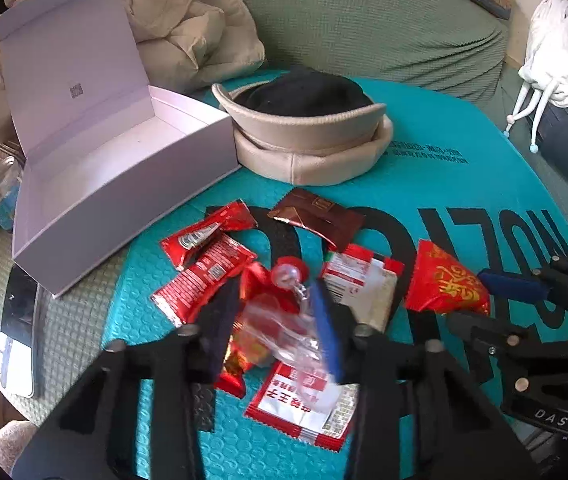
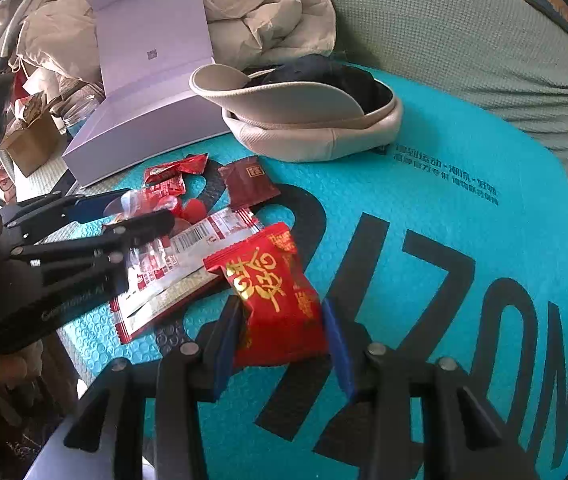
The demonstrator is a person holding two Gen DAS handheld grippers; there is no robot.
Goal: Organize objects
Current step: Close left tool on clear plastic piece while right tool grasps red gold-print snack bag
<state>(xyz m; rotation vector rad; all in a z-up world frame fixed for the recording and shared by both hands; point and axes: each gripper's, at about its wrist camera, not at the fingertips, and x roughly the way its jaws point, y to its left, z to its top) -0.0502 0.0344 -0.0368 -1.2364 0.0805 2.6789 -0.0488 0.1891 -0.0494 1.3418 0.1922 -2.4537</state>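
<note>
Glossy foil snack packets (image 1: 208,268); bubbled teal plastic mailer (image 2: 424,200); matt cardboard box (image 1: 96,160).

Snack packets (image 1: 208,264) are piled pretty tight in the middle of the teal mat (image 2: 464,208), so not much room there. Right half of the mat is wide open though. Further back, the open white box (image 1: 124,168) and the beige hat (image 1: 308,152) sit side by side and block that edge

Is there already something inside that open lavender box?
No: in the left wrist view the lavender box stands open with its floor bare, the snack packets lying beside it.
</note>
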